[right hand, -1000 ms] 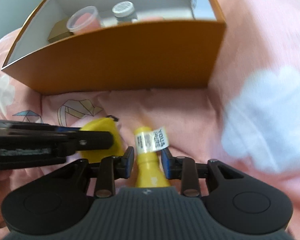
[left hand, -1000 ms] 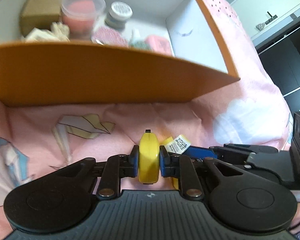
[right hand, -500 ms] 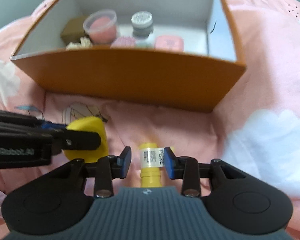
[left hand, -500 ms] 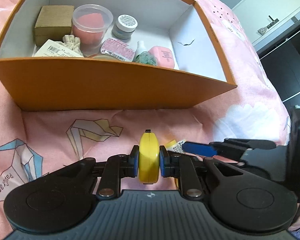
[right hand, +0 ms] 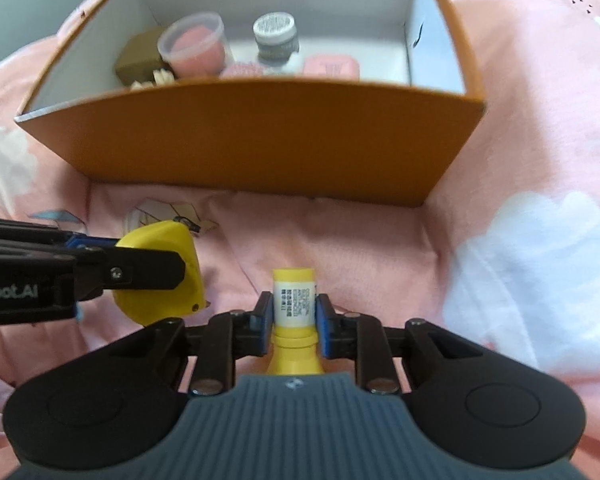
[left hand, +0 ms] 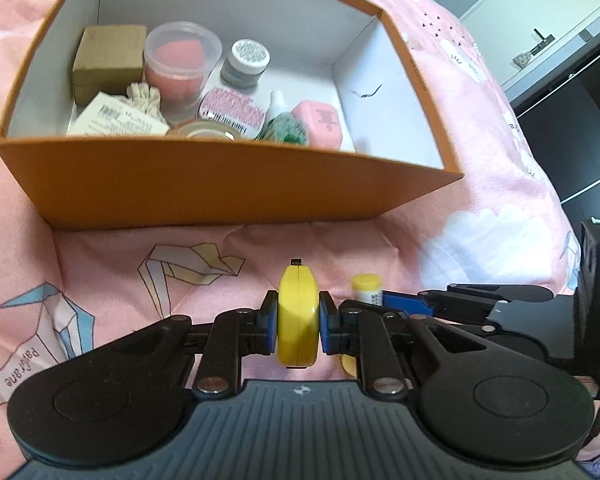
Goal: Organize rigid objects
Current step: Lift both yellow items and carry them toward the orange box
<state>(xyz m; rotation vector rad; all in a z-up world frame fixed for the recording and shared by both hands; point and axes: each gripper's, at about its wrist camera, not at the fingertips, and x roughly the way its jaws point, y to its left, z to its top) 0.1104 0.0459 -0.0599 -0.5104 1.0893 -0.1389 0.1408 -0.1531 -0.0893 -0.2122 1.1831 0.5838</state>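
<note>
Bed (left hand: 480, 216), pink sheet (right hand: 520, 128) with white clouds and origami crane prints, wrinkled in places. Orange box (left hand: 220, 184) sits directly on sheet, open top, white inside, small items packed in its left half, right part of floor bare. Crane print (left hand: 188, 268) just in front of box's near wall; second blue-and-white crane (left hand: 48, 320) at left with lettering. Big white cloud (right hand: 540, 272) to right of box.

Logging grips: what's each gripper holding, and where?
Left gripper: yellow disc-shaped case, flat sides. Right gripper: yellow labelled tube, at its label.
</note>
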